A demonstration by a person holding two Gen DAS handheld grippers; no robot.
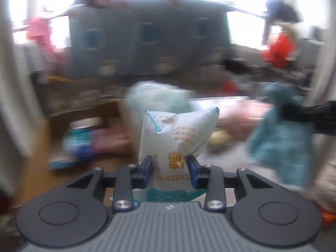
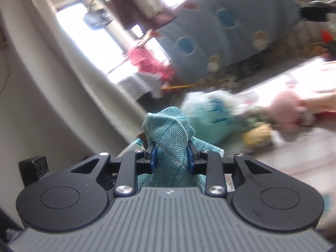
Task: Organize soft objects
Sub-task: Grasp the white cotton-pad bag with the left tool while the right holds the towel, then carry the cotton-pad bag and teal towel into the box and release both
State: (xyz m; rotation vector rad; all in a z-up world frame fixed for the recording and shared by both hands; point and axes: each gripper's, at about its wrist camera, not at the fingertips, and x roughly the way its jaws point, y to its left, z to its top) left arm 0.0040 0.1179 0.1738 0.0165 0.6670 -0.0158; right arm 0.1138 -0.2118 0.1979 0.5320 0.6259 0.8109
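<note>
My left gripper is shut on a white soft pack of cotton pads with orange print, which stands upright between the blue pads. In the same view the right gripper reaches in from the right edge, carrying a teal woven cloth that hangs down. In the right wrist view my right gripper is shut on that teal cloth, bunched into a peak above the fingers. A pink soft toy and a pale teal bag lie blurred on the table beyond.
A blue-labelled jar and a pinkish item sit left on the table. A large blue-grey fabric panel with round blue patches hangs behind. Red clothing hangs at the right, a pink garment by the window. A yellow knitted thing lies near the toy.
</note>
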